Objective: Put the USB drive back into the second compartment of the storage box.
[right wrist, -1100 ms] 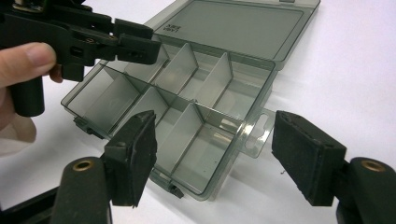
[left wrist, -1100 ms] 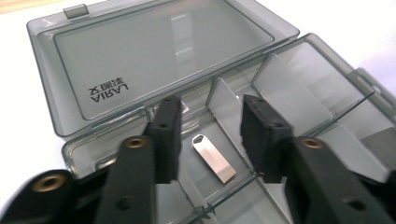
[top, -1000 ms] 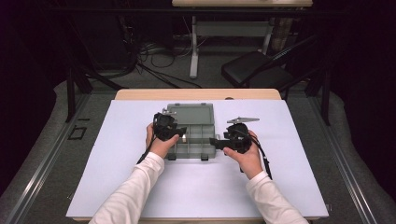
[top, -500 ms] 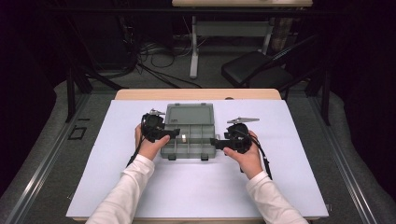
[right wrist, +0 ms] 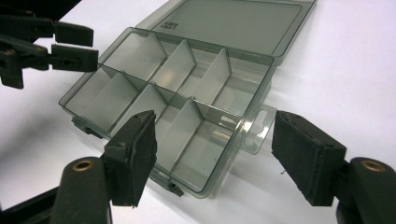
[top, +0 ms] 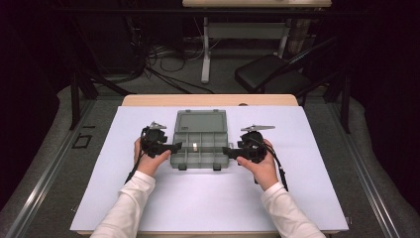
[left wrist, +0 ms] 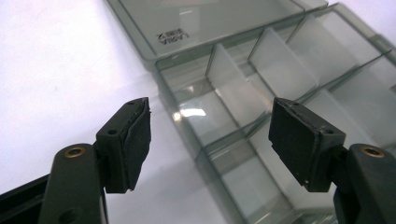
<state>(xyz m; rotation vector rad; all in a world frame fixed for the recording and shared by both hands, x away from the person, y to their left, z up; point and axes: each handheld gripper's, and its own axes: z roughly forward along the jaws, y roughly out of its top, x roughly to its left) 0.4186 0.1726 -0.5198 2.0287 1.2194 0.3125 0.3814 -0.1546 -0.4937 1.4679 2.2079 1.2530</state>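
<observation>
Sleeves, white, enter from the near table edge. Left claw (top: 174,147) stands apart, nothing between its pads; its jaws have just been opening, beside the box's left end. Right claw (top: 229,151) likewise apart, flanking the hang tab (right wrist: 256,130) at the right end without touching. Compartment box (top: 198,153) sits mid-table (top: 208,198), lid (top: 200,120) flat open behind it, compartments empty. Judged step: box opened and released. Next move likely calls for a fresh hold on the lid's far edge.
</observation>
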